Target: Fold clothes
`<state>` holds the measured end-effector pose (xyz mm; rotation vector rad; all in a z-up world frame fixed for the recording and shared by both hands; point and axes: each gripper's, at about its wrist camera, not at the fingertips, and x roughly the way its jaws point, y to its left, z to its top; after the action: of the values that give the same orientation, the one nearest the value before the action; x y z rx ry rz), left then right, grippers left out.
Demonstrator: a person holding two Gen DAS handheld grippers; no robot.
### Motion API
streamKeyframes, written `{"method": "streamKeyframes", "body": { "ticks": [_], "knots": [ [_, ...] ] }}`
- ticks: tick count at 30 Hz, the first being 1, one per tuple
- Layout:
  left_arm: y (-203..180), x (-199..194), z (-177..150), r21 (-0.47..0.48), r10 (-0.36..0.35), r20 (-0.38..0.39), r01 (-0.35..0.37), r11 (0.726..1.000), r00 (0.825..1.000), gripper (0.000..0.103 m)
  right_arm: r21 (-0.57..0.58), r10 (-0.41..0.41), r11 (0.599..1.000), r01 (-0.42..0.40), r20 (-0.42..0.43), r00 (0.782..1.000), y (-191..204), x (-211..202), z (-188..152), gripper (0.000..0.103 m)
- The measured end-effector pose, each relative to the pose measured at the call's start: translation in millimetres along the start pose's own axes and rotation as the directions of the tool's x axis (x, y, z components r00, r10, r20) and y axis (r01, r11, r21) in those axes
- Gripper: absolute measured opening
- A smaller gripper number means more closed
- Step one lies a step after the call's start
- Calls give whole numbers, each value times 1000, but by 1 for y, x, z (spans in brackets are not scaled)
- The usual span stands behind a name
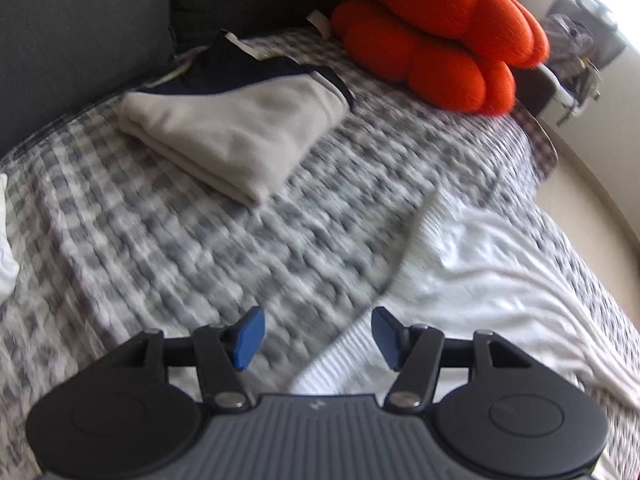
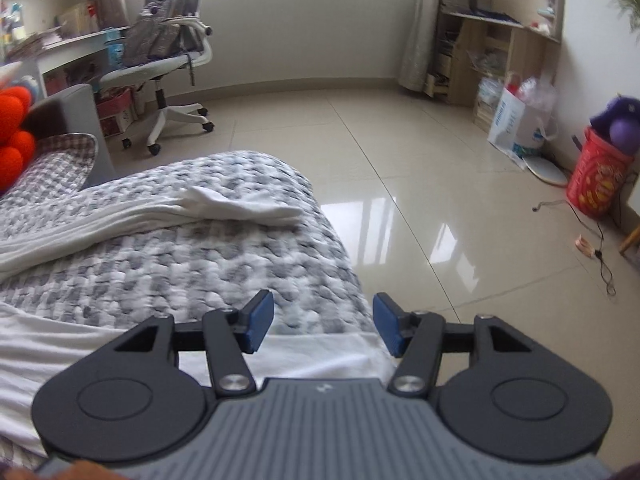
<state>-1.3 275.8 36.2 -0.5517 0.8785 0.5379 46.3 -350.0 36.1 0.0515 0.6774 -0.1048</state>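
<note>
One white garment point(image 1: 480, 264) lies spread on the checked grey-and-white bed cover point(image 1: 180, 240), filling the lower right of the left wrist view. Its straight edge and its ribs run as a diagonal from the bottom centre of that frame up toward the right. In the right wrist view the same white garment point(image 2: 132, 216) stretches from the left edge toward the frame's centre, ending in a rumpled tip near the bed's edge.

One folded beige garment point(image 1: 240, 136), with dark navy trim along its far side, sits in the upper left; its long axis slants from upper left to lower right.

The left gripper point(image 1: 318, 338) has its blue pads spread, nothing between them. The right gripper point(image 2: 323, 328) is likewise spread and empty, above white cloth at the bed's edge.

One orange cushion point(image 1: 440, 36) rests at the upper right, well apart from both garments.
</note>
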Motion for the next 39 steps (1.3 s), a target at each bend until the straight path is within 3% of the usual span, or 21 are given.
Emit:
{"method": "streamKeyframes", "body": {
  "ticks": [5, 9, 16, 18, 23, 27, 39],
  "knots": [
    [-3, 11, 13, 5, -84, 46, 83, 997, 995, 70, -53, 93, 994, -91, 32, 995, 39, -2, 11, 59],
    [-21, 28, 18, 21, -157, 17, 157, 987, 987, 70, -119, 147, 983, -143, 27, 989, 76, 5, 20, 59],
    [-51, 47, 23, 29, -148, 13, 148, 989, 989, 69, -219, 260, 944, -248, 30, 965, 137, 15, 51, 59],
    [-58, 51, 23, 48, -134, 27, 133, 990, 991, 64, -248, 280, 932, -263, 37, 959, 152, 18, 59, 59],
    [-73, 63, 25, 100, -105, 32, 101, 990, 994, 38, -282, 331, 909, -308, 39, 943, 184, 34, 76, 61],
    [-82, 68, 25, 129, -39, 48, 33, 991, 998, 20, -316, 352, 886, -339, -16, 936, 201, 47, 60, 61],
    [-80, 46, 55, 36, -80, 165, 75, 996, 983, 11, -352, 300, 891, -286, -18, 954, 185, 34, 30, 61]
  ]
}}
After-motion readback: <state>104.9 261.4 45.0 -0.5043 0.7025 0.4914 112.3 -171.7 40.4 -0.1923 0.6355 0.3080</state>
